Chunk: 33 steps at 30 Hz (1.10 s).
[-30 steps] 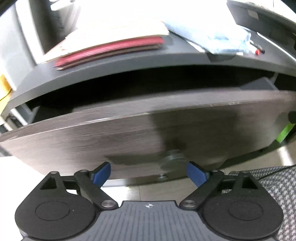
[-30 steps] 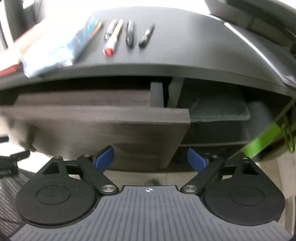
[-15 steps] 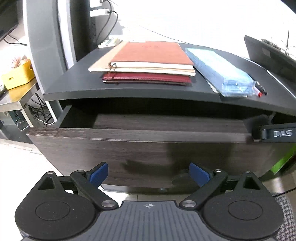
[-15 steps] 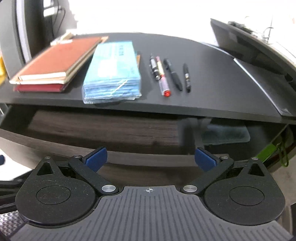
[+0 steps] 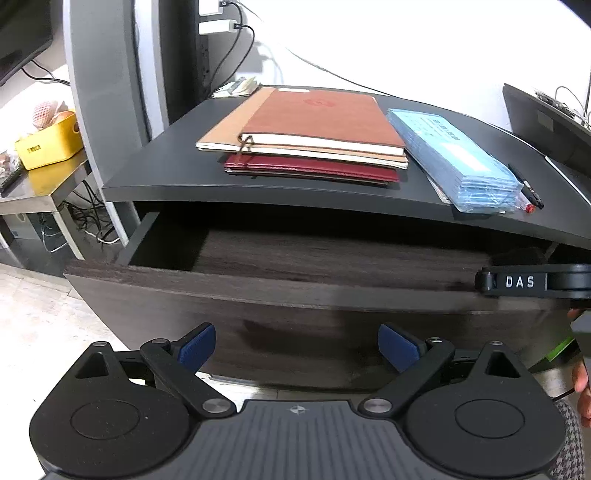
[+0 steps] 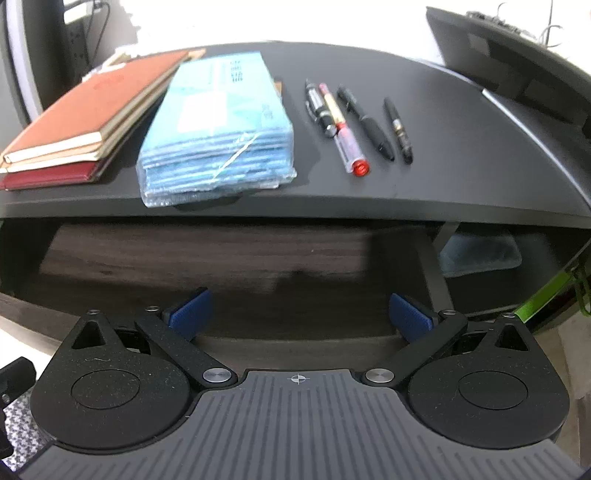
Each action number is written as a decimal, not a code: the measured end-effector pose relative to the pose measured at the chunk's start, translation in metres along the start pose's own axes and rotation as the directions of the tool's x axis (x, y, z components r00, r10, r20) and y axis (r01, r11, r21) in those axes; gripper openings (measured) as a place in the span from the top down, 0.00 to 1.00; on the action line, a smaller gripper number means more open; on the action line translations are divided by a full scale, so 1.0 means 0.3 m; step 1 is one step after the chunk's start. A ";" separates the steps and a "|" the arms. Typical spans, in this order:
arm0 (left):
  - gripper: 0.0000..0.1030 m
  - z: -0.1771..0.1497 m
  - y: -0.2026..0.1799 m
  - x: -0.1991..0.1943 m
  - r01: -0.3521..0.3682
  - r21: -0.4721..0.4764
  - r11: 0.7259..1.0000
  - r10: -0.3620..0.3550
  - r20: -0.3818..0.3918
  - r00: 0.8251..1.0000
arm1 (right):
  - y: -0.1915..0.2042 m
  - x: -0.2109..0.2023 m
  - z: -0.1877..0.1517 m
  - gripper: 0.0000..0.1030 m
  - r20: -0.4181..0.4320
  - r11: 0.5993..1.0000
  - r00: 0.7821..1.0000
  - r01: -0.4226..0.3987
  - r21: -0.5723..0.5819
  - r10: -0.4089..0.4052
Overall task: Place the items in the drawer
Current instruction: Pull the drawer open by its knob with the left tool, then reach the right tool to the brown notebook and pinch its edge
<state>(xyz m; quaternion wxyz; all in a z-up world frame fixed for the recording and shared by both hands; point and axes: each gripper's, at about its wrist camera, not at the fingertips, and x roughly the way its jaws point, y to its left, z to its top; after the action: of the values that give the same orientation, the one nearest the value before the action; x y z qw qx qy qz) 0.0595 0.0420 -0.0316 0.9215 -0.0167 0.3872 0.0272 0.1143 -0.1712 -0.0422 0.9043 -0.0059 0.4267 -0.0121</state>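
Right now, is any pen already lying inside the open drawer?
No, the pens all lie on the desk top, and the visible part of the drawer holds nothing.

A yellow bin (image 5: 51,142) with wrapped fruit in it sits on a steel side table (image 5: 40,192) at far left, with cables (image 5: 86,221) tangled on the floor beneath. A grey pillar (image 5: 105,92) rises beside the counter (image 5: 166,173). A power strip (image 5: 218,26) hangs behind, with a black cord plugged in. A monitor (image 6: 509,62) stands at the counter's right rear. Under the counter, right of the drawer, a grey cushion (image 6: 480,254) lies on a shelf, and a green strip (image 6: 546,291) slants at the edge.
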 end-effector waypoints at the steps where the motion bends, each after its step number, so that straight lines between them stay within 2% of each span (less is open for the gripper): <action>1: 0.07 -0.001 0.002 -0.006 -0.004 -0.003 1.000 0.004 0.003 1.000 | -0.002 0.006 0.001 0.00 -0.013 1.000 1.000 -0.009 -0.001 0.009; 7: 0.07 -0.004 0.017 -0.085 -0.010 -0.018 1.000 0.011 0.038 0.999 | -0.011 0.003 -0.039 0.00 -0.062 0.999 0.997 -0.050 -0.001 0.050; 15: 0.06 -0.018 0.020 -0.185 -0.001 -0.017 1.000 0.003 0.072 0.997 | -0.006 -0.064 -0.113 0.00 -0.093 0.999 0.994 -0.054 -0.003 0.053; 29: 0.06 -0.093 0.133 -0.182 -0.032 -0.118 0.992 0.037 0.039 0.999 | -0.009 -0.152 -0.227 0.00 -0.132 0.998 0.989 -0.060 -0.002 0.059; 33: 0.06 -0.078 0.157 -0.176 -0.041 -0.130 0.991 0.048 0.045 0.998 | -0.003 -0.165 -0.229 0.00 -0.101 0.999 0.994 -0.052 -0.006 0.051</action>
<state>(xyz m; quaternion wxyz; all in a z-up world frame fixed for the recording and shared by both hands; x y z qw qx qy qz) 0.0030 0.0858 -0.0108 0.9266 -0.0667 0.3628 0.0731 0.0298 -0.1709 -0.0476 0.8816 0.0020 0.4718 0.0126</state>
